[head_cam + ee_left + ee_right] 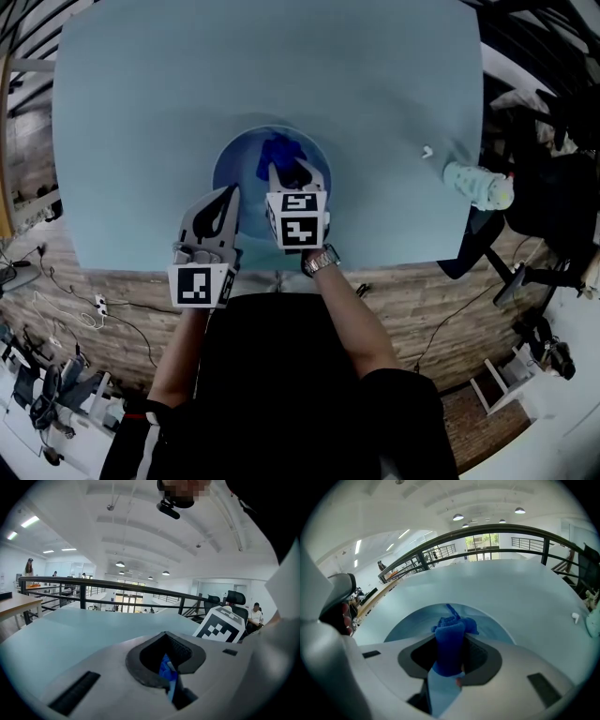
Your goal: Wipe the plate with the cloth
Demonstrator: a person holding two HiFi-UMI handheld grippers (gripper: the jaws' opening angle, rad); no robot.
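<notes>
Currently right gripper (450,660) jaws clamp the cloth (450,641) over the plate (234,159); left gripper (168,672) jaws pinch its rim. Well apart, a bottle (478,186) lies at the table (141,141) edge.

Bottle (479,185) lying on table (141,141)

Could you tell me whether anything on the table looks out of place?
A pale bottle seems to lie on its side at the table's right edge, with a small white piece loose beside it, perhaps its cap. Nothing else stands out.
</notes>
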